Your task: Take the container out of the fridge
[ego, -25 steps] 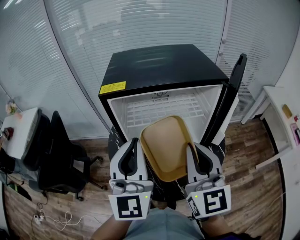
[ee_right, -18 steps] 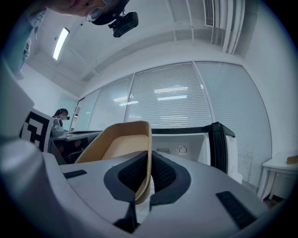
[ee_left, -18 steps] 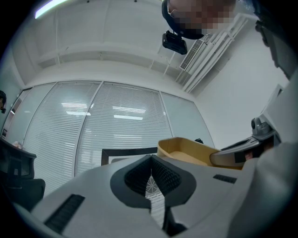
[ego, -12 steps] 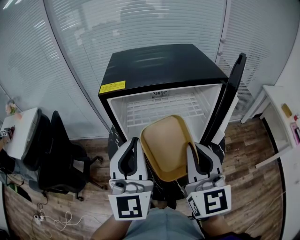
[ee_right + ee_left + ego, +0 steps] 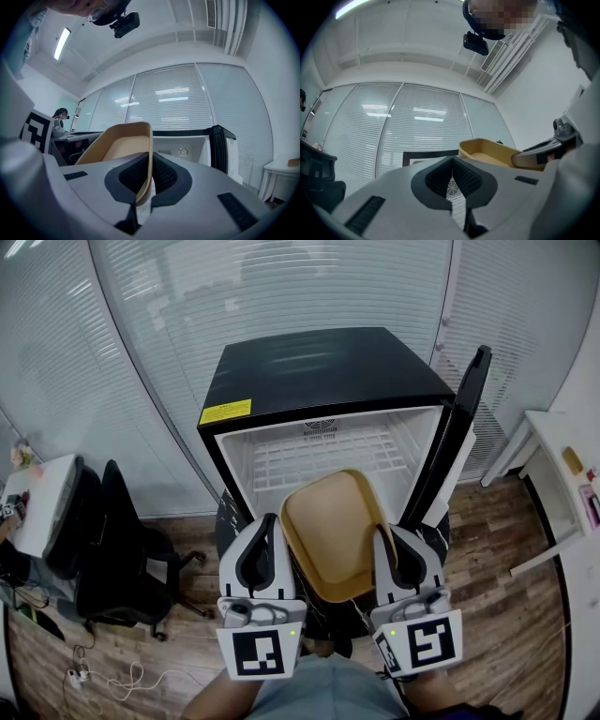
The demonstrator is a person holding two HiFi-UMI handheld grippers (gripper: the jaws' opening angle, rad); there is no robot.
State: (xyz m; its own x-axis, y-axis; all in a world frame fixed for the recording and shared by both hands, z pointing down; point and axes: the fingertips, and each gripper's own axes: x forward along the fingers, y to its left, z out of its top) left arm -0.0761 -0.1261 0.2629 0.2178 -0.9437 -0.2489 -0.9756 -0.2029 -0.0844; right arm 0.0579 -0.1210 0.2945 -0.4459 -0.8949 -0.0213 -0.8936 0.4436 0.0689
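A tan, empty plastic container (image 5: 328,531) hangs in front of the open black fridge (image 5: 319,371), outside its cavity. My right gripper (image 5: 382,532) is shut on the container's right rim; in the right gripper view the rim (image 5: 146,154) runs between the pads of the right gripper (image 5: 149,161). On the other side, my left gripper (image 5: 270,521) sits beside the container's left edge. In the left gripper view its tips (image 5: 451,160) meet with nothing between them, and the container (image 5: 487,152) lies off to the right.
The fridge door (image 5: 459,437) stands open at the right. Inside is a white wire shelf (image 5: 319,460). A black office chair (image 5: 122,559) and a white table (image 5: 42,502) stand at the left, a white desk (image 5: 562,484) at the right. Blinds cover the glass wall behind.
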